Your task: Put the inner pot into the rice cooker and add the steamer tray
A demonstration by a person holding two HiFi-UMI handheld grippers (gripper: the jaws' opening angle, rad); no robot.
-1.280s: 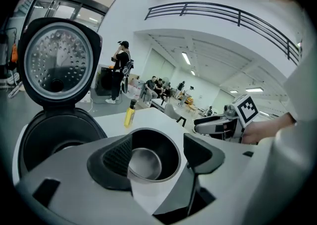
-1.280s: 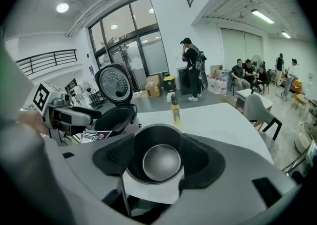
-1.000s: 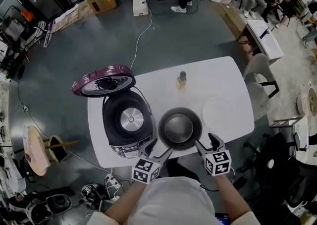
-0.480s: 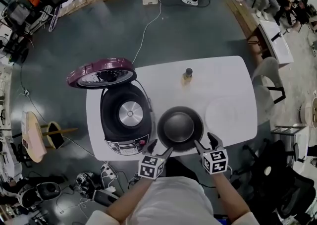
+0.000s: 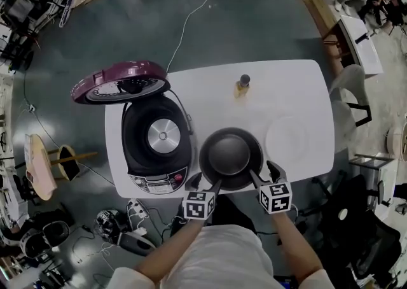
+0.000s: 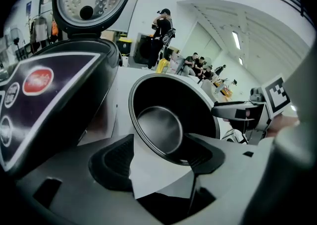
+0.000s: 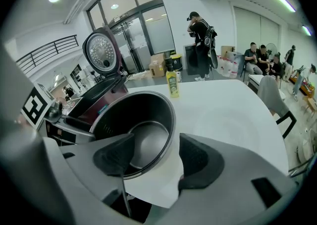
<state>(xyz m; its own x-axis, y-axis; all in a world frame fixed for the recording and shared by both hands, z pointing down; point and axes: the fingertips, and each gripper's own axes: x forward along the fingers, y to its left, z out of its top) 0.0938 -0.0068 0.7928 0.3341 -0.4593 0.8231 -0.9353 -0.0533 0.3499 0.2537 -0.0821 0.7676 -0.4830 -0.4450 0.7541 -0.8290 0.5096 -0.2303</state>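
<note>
The inner pot (image 5: 230,157) stands on the white table (image 5: 289,87), just right of the open rice cooker (image 5: 157,144), whose purple lid (image 5: 119,83) is tipped back. We have our left gripper (image 5: 205,184) and right gripper (image 5: 264,177) at the pot's near rim, one at each side. Both sets of jaws are spread, and the rim runs between them unpinched. A white disc (image 5: 286,136) lies flat to the pot's right, and a small yellow bottle (image 5: 242,85) stands farther back.
</note>
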